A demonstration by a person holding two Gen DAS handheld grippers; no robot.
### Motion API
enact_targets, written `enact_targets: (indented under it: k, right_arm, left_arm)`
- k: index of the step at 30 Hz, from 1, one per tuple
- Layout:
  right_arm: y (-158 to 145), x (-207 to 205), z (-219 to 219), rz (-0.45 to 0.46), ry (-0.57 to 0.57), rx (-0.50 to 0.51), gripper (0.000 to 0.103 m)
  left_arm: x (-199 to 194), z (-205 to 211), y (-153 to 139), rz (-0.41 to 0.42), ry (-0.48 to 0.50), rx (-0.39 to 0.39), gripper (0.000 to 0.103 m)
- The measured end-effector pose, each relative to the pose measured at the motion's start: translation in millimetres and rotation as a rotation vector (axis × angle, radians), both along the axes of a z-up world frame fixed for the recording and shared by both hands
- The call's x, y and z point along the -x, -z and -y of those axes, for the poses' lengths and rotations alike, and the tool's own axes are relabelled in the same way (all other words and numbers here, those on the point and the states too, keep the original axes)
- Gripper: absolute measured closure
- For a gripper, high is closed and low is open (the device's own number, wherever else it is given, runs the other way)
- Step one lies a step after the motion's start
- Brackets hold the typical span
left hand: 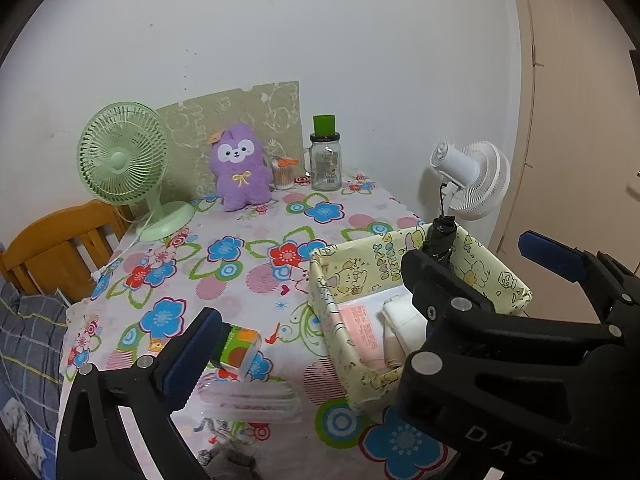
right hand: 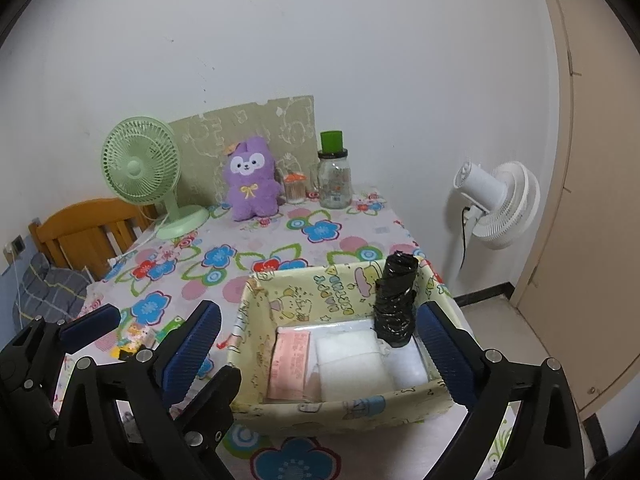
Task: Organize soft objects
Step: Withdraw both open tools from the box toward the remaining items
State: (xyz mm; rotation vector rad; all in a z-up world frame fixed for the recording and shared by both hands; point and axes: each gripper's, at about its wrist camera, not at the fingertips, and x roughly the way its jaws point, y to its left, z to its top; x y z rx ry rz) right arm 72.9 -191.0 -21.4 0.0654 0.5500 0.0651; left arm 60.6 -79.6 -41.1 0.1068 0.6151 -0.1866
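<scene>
The mid table point(right hand: 280, 240) is left open. The back edge is blocked by the green fan point(right hand: 140, 164), plush point(right hand: 251, 184) and jar point(right hand: 335, 176). The box point(right hand: 340, 404) is crowded by a black roll point(right hand: 394, 304).

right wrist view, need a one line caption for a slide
Open right tool hovering over the yellow cartoon-print box holding white packs, a pink pack and a black roll on the floral table.

**Location: Home Bedroom**

The setting is a domestic bedroom. Indicators: a wooden bed headboard point(left hand: 60, 248) with plaid bedding point(left hand: 28, 340) beside a table point(left hand: 248, 240) under a floral cloth; a green desk fan point(left hand: 124, 160); a purple plush toy point(left hand: 240, 168); a white standing fan point(right hand: 500, 204); a beige door point(right hand: 592, 200).
</scene>
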Motion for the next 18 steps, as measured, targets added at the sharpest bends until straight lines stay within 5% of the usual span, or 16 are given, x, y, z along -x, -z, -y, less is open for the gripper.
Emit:
enact_targets:
  k: [18]
  right_arm:
    - [-18,27,-33,0.066,-0.014,0.009,0.000]
  left_arm:
    - [25,-29,-13,0.034,0.000,0.004,0.000]
